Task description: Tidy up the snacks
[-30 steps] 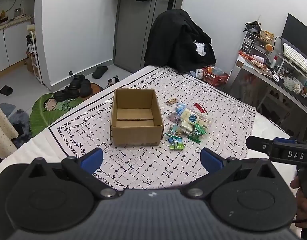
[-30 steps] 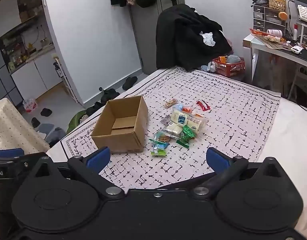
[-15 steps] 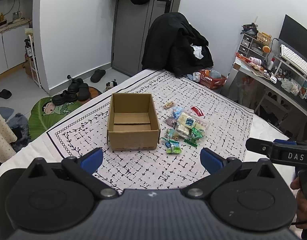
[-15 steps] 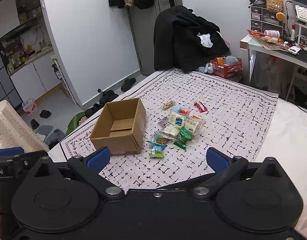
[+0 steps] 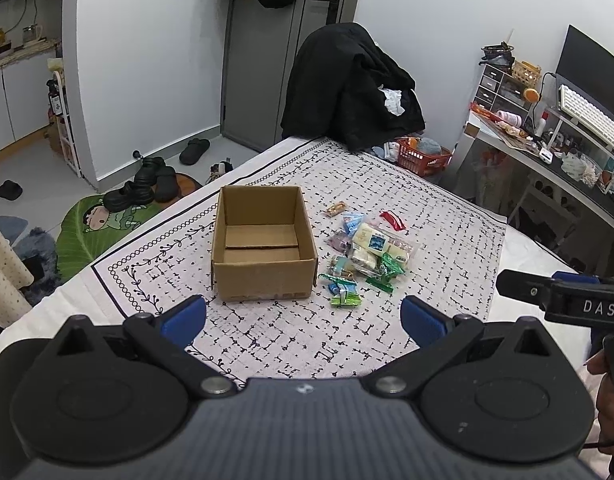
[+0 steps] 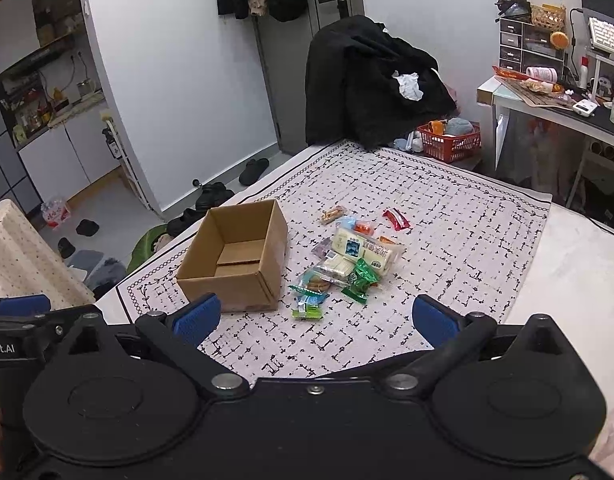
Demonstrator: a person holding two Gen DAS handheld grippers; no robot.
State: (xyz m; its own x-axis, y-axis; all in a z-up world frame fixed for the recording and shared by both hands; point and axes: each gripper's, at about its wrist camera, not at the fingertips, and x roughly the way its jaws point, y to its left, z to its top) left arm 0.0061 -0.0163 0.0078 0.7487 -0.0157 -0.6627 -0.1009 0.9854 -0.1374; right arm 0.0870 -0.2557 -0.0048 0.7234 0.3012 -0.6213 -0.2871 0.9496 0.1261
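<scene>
Both tools have drawn back and up from the work area over the last second: the box and the snacks now sit smaller and farther ahead of each tool than before. The left tool is wide open and holds nothing. The right tool is likewise wide open and empty. The box stands upright and empty, ahead and slightly left of the left tool; the snacks lie in a loose pile just to its right on the patterned cloth, some touching each other, none in the box. No transfer has begun. Judgement: this is a pre-approach stance, and the first pick remains to be made.
</scene>
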